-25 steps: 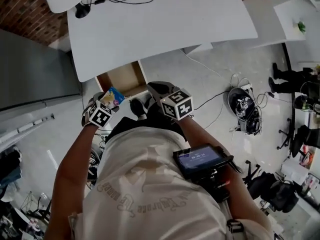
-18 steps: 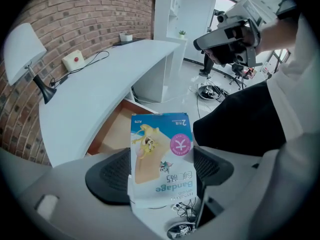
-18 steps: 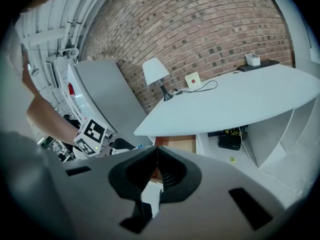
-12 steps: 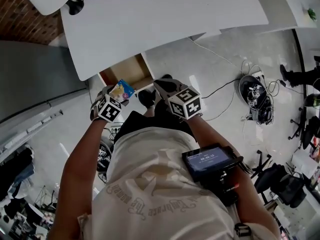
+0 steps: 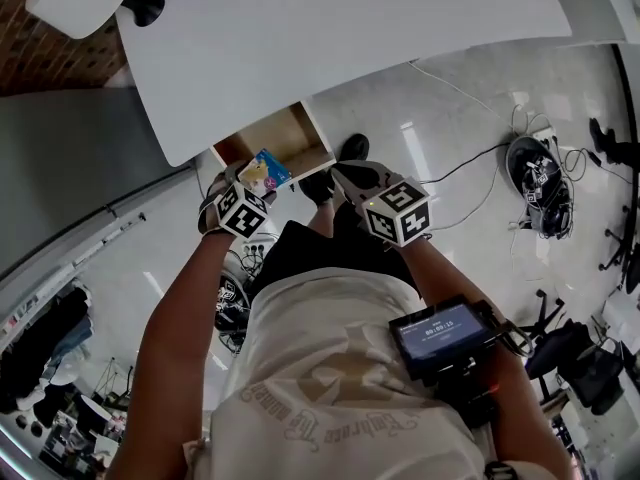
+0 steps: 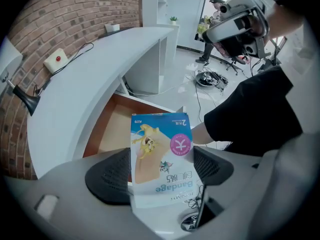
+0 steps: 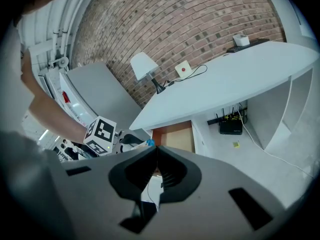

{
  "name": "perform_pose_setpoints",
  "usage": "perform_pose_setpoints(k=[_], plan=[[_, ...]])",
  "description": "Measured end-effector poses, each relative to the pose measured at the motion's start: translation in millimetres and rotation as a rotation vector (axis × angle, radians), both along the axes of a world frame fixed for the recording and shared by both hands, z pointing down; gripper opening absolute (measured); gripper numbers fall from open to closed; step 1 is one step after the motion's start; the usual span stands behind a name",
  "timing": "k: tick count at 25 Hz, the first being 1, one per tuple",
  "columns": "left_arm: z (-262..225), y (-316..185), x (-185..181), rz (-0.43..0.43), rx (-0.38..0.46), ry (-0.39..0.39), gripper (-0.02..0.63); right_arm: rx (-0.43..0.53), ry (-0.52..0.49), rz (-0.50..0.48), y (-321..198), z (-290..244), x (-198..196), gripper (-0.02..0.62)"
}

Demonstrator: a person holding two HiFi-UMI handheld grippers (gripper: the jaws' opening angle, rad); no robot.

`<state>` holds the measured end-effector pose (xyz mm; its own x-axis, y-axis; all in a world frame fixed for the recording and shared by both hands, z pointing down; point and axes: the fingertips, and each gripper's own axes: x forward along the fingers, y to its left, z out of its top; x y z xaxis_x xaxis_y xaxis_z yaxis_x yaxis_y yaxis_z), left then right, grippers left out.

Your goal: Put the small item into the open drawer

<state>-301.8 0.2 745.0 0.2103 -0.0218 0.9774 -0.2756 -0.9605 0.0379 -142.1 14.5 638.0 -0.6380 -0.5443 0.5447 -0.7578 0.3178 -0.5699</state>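
Observation:
My left gripper [image 6: 159, 168] is shut on a small blue and white bandage box [image 6: 161, 156], held upright between its dark pads. In the head view the bandage box [image 5: 264, 171] rides in the left gripper [image 5: 250, 183] just in front of the open wooden drawer [image 5: 285, 134] under the white desk [image 5: 330, 38]. The drawer [image 6: 116, 126] lies beyond the box in the left gripper view, and its wooden bottom looks bare. My right gripper [image 5: 350, 175] hangs beside the left one, shut with nothing in it. Its jaws [image 7: 156, 159] meet tip to tip, and the drawer [image 7: 175, 136] shows past them.
A white lamp [image 7: 145, 66] and a white box with a red button [image 7: 183, 69] stand on the desk by the brick wall. A grey cabinet [image 5: 70, 168] stands left of the drawer. Cables and a black bundle [image 5: 540, 173] lie on the floor at right. A black router [image 7: 231, 127] sits under the desk.
Both grippers have drifted forward and rightward toward the drawer, the left one still carrying the bandage box. The view has shifted, so the drawer now sits closer to the grippers.

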Motion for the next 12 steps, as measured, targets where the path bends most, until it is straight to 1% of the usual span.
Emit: perform_pose_setpoints(k=[2,5,8,12], plan=[[14,-2,2,0.002,0.002,-0.012,0.396,-0.012,-0.006,0.004,2,11,0,0.006],[17,-12,-1,0.012,0.015,-0.029,0.396,-0.02,-0.015,0.01,-5,10,-6,0.006],[25,-18,1,0.041,0.023,-0.046,0.396,-0.028,-0.026,0.024,-10,11,-7,0.006],[46,-28,12,0.085,0.03,-0.056,0.396,-0.035,-0.025,0.034,-19,30,-1,0.006]])
